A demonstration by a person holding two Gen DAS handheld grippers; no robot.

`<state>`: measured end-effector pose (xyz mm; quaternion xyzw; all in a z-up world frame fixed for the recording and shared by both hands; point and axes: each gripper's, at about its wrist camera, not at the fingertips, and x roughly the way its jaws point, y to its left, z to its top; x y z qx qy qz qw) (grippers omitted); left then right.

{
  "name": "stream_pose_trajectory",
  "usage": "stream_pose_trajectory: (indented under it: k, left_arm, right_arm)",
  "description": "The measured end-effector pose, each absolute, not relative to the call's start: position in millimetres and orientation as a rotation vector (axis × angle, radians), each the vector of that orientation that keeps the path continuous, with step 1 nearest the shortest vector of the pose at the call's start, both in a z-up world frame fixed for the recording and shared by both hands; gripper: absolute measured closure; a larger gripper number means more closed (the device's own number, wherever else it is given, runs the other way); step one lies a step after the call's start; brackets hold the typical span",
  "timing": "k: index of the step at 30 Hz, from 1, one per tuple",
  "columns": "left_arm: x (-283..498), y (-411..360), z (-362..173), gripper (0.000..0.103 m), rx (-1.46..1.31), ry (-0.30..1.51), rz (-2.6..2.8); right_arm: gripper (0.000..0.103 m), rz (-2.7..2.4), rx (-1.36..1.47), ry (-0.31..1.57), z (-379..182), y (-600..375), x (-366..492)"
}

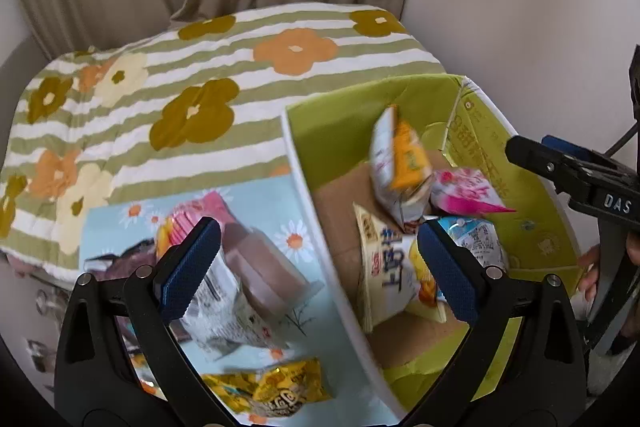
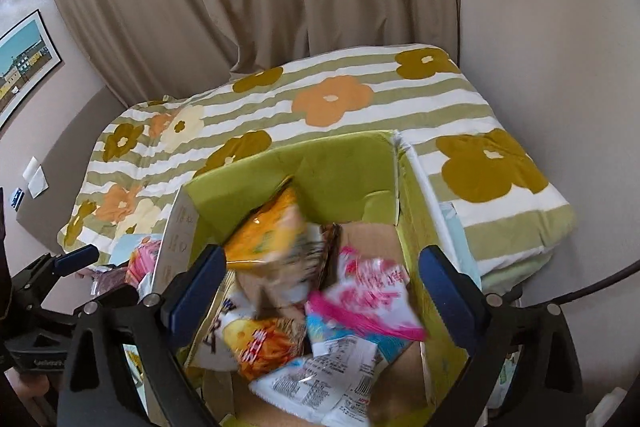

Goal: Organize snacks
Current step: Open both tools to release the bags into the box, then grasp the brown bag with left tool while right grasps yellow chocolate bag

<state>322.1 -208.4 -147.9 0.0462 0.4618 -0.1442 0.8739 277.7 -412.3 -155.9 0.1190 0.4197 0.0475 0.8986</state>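
both hand-held grippers stand wide with nothing between their pads. right hand-held gripper hangs over the green cardboard box, where an orange snack bag is blurred above a pink-and-white packet and other snacks. left hand-held gripper straddles the box's near wall; a brown pudding cup and a yellow snack bag lie outside on a light blue daisy mat, all on a striped flowered bed quilt.

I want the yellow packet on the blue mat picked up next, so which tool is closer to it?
Left. The left tool hangs open over the blue mat, with the yellow packet just below its fingers. The right tool is open over the green box, beyond the box wall.
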Motion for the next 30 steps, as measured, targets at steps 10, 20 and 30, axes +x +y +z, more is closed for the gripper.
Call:
stream_pose_trajectory:
  k: [10, 20, 30]
  left_arm:
    - [278, -195, -122, 0.005, 0.049, 0.899, -0.265]
    - [217, -132, -90, 0.005, -0.003, 0.817, -0.091]
    - [193, -37, -86, 0.005, -0.088, 0.805, 0.054]
  right_arm:
    - [0.007, 0.166, 0.236, 0.826, -125, -403, 246]
    - [0.007, 0.364, 0.176, 0.751, -93, -356, 221]
    - [0.007, 0.509, 0.124, 0.783, -103, -272, 201]
